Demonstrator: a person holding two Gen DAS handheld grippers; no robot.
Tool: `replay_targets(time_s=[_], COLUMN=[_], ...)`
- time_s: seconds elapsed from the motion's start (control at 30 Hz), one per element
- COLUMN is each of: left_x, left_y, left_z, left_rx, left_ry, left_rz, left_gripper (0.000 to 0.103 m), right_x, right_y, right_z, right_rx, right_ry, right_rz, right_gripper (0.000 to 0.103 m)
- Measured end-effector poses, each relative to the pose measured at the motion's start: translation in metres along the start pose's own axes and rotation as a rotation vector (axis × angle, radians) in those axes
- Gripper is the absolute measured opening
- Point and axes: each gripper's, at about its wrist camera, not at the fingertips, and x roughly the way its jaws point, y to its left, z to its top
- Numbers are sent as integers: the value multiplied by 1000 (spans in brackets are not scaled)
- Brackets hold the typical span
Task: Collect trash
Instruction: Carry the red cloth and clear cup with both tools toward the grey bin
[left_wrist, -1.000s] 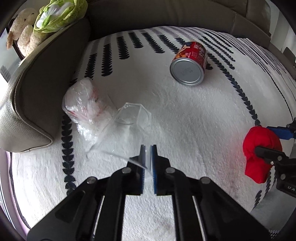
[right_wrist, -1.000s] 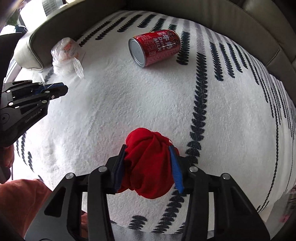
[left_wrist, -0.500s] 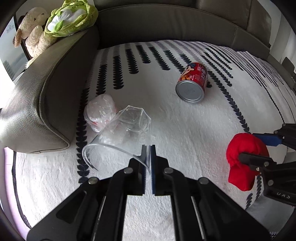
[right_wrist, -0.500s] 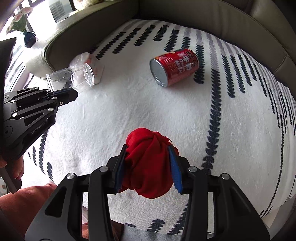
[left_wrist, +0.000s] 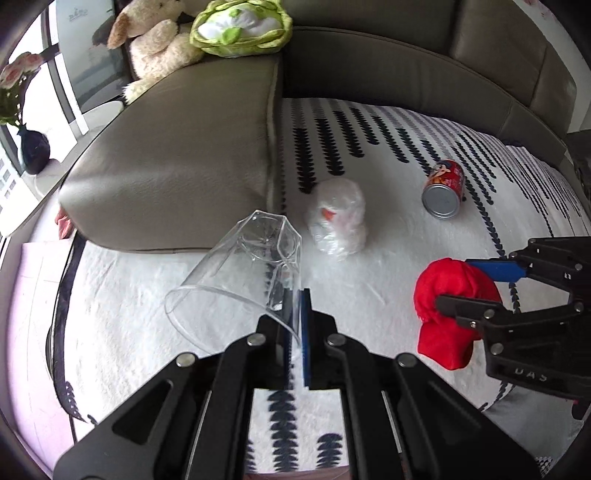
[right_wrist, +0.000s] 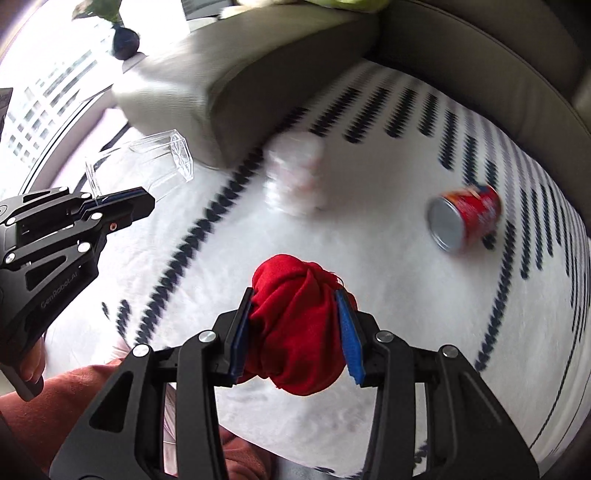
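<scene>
My left gripper (left_wrist: 296, 295) is shut on the rim of a clear plastic cup (left_wrist: 243, 269) and holds it on its side above the white blanket; the cup also shows in the right wrist view (right_wrist: 147, 166). My right gripper (right_wrist: 295, 299) is shut on a crumpled red cloth (right_wrist: 295, 325), which also shows in the left wrist view (left_wrist: 450, 306). A crumpled clear plastic bag (left_wrist: 338, 221) lies on the blanket near the sofa arm. A red can (left_wrist: 443, 194) lies on its side further right, also in the right wrist view (right_wrist: 465, 218).
The white blanket with dark leaf stripes (left_wrist: 388, 147) covers a grey sofa seat. The sofa arm (left_wrist: 184, 166) rises at the left, with a plush toy (left_wrist: 159, 40) and a green cushion (left_wrist: 240, 26) on top. A vase (left_wrist: 33, 151) stands beyond.
My left gripper has lifted the clear cup off the blanket and drawn back, away from the plastic bag. My right gripper has risen with the red cloth and swung left.
</scene>
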Motion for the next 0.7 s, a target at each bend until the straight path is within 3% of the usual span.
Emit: replay_targets(time_s=[0.33,0.7], left_x=[-48,-98], left_y=[140,295], left_z=[-45,-112], left_rx=[-220,-482], left_ry=[-18,-20], left_rz=[154,390], left_gripper=[4,5], right_x=[20,52], right_y=[147,336], right_z=[72,134], right_rx=[-253,-526], right_ry=[-14,-50], right_rz=[121,294], right_gripper=[41,41])
